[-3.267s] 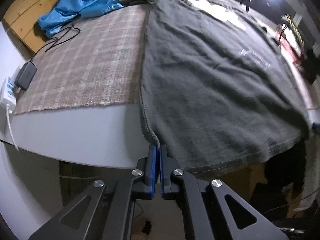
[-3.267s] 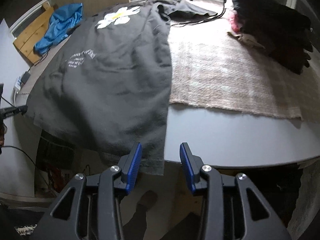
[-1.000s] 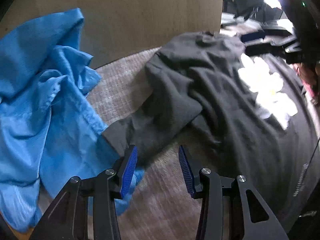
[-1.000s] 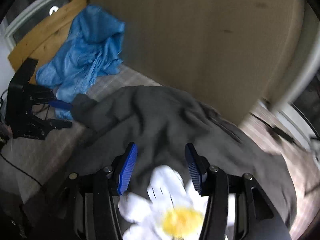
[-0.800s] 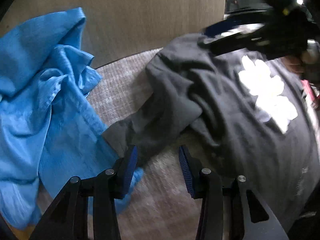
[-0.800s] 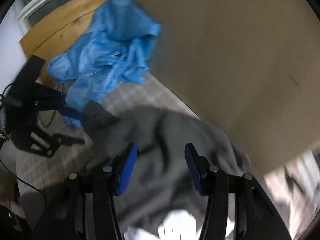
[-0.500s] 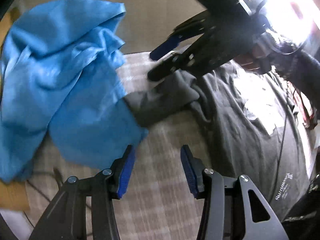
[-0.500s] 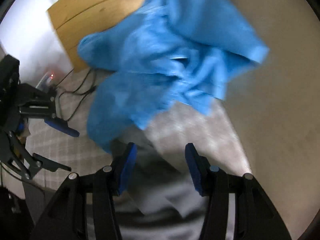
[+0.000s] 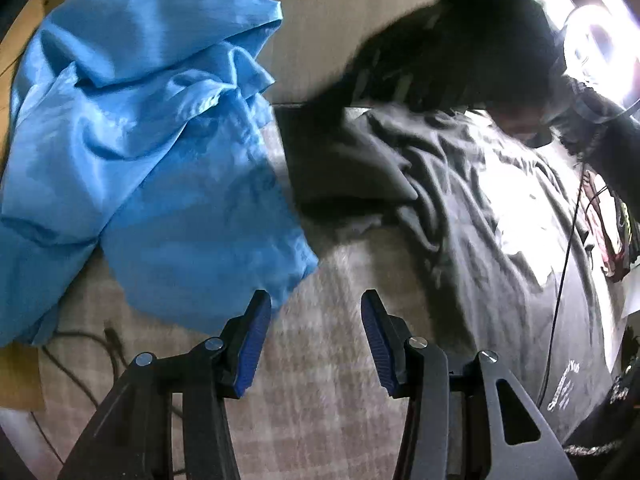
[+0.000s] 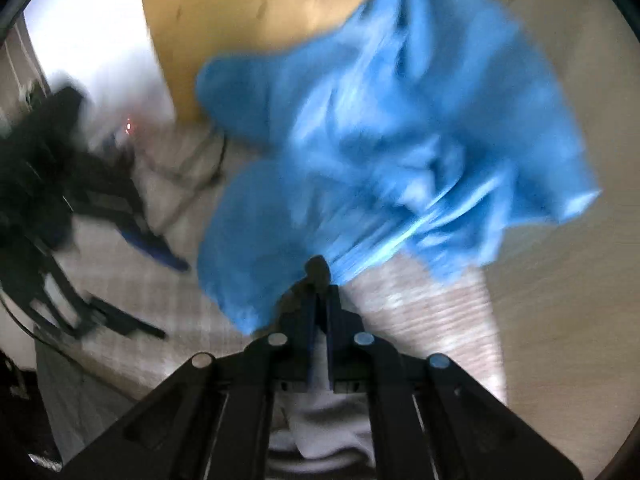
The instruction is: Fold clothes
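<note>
A dark grey T-shirt (image 9: pixel 472 216) with a white flower print lies spread on a plaid cloth (image 9: pixel 320 384), its left sleeve (image 9: pixel 344 168) pointing toward a crumpled blue garment (image 9: pixel 132 160). My left gripper (image 9: pixel 316 336) is open and empty above the plaid cloth, just short of the sleeve. My right gripper (image 10: pixel 319 280) is shut on the grey sleeve tip (image 10: pixel 316 268), right in front of the blue garment (image 10: pixel 392 160). The right wrist view is blurred. The left gripper (image 10: pixel 132 264) shows at its left.
A wooden board (image 10: pixel 256 28) and a beige panel (image 9: pixel 328 12) stand behind the garments. Black cables (image 9: pixel 76 360) lie on the cloth at the left. The person's dark-sleeved arm (image 9: pixel 480 40) reaches across the top of the left wrist view.
My right gripper swung left across the shirt to the left sleeve and closed on its tip. My left gripper let go of the hem, moved up to the sleeve and backed off slightly.
</note>
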A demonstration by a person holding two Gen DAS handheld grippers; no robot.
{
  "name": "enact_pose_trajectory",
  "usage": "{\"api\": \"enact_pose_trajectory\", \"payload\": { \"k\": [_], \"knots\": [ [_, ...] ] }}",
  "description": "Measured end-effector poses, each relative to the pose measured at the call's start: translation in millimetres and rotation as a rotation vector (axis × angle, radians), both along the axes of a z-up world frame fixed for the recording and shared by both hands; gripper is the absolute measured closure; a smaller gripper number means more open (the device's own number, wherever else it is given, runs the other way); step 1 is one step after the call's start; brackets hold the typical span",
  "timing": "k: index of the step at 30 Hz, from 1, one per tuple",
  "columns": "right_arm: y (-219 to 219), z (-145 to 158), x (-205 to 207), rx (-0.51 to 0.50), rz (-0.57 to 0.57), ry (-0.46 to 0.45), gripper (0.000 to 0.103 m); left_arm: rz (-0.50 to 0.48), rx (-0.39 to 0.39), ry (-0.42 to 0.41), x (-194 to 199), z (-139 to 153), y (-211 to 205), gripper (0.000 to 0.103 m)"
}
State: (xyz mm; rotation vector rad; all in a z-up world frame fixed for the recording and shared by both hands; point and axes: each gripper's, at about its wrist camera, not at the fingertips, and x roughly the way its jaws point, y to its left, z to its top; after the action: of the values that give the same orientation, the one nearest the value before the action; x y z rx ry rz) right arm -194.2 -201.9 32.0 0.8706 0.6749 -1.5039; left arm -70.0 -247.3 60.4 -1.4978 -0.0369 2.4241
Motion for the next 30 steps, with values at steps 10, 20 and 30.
{"api": "enact_pose_trajectory", "payload": {
  "k": [10, 20, 30],
  "knots": [
    [40, 71, -24, -0.094, -0.071, 0.074, 0.099, -0.063, 0.017, 0.053, -54, 4, 27, 0.051],
    [61, 75, -18, -0.064, -0.051, 0.127, 0.099, -0.119, -0.001, 0.008, -83, -10, 19, 0.045],
    [138, -5, -26, 0.183, -0.2, 0.159, 0.099, -0.183, 0.036, -0.024, -100, -18, 59, 0.045]
  ]
}}
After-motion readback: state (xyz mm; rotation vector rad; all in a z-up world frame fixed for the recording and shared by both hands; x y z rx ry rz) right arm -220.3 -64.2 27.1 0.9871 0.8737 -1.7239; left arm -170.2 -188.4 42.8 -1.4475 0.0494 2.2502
